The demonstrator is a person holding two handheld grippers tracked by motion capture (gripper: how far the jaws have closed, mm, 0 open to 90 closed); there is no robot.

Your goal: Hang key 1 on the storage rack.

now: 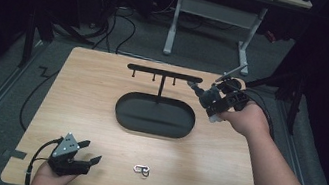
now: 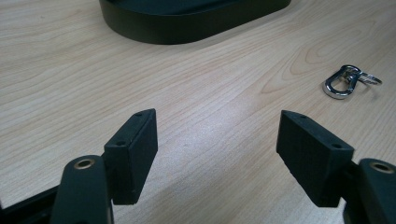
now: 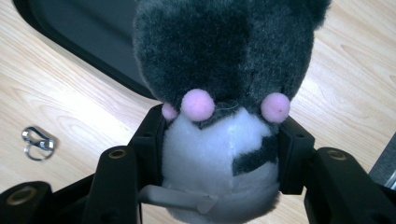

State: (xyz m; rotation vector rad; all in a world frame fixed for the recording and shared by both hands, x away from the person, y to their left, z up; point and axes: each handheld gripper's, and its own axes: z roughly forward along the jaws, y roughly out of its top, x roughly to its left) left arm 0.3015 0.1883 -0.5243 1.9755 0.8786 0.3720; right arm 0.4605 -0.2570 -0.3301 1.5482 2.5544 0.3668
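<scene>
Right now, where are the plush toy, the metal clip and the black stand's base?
plush toy (image 3: 219, 154): right gripper view, on its white belly between the jaws.
metal clip (image 2: 340, 85): left gripper view, on its silver loop.
black stand's base (image 1: 123, 113): high view, on the oval tray's left rim.

The left gripper (image 1: 89, 153) sits low at the near left of the worktop (image 1: 98, 112), held in the left hand (image 1: 51, 177), which enters from the bottom edge. Its jaws point right and slightly away, spread wide with nothing between them; the grey plate rides on top and a cable loops off to the left. The right forearm (image 1: 279, 182) reaches diagonally from the bottom right up to the far right, the right hand (image 1: 244, 118) wrapped around the right gripper (image 1: 202, 95). That gripper is raised, pointing left, its jaws clamped on both sides of a plush toy (image 3: 224, 93).
</scene>
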